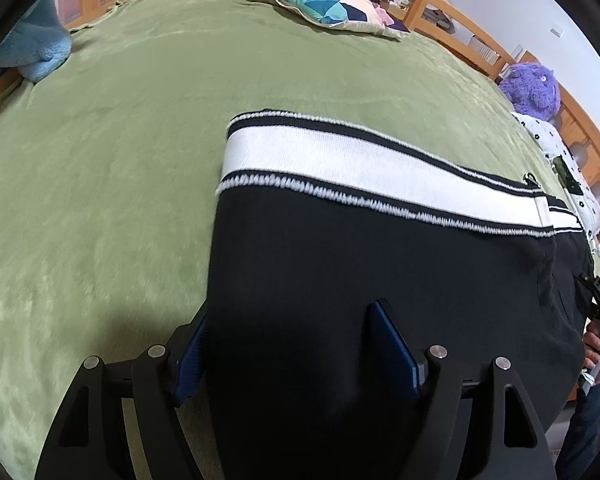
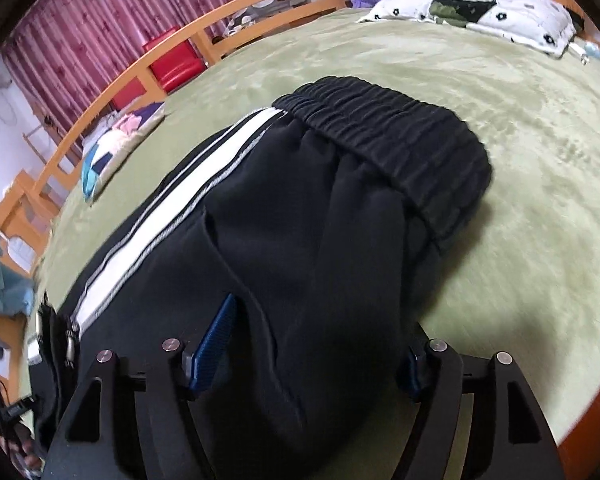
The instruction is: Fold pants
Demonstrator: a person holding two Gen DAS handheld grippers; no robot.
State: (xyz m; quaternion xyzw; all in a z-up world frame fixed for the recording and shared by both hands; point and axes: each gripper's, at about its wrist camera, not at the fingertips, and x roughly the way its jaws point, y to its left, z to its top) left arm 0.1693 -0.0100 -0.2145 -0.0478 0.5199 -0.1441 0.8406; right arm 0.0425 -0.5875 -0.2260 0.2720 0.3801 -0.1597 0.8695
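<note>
Left wrist view, black pants (image 1: 359,280) with white stripe spread on green blanket (image 1: 100,160), left gripper (image 1: 296,344) spread wide astride the fabric, patterned pillow (image 1: 327,4) and purple plush (image 1: 533,88) beyond, right gripper (image 2: 319,340) likewise wide, cloth between its fingers, wooden rail (image 2: 112,84) behind

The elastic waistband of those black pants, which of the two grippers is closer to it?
Right. The right gripper straddles the pants just below the waistband. The left gripper sits farther along the leg, beside the white stripe; no waistband shows there.
</note>
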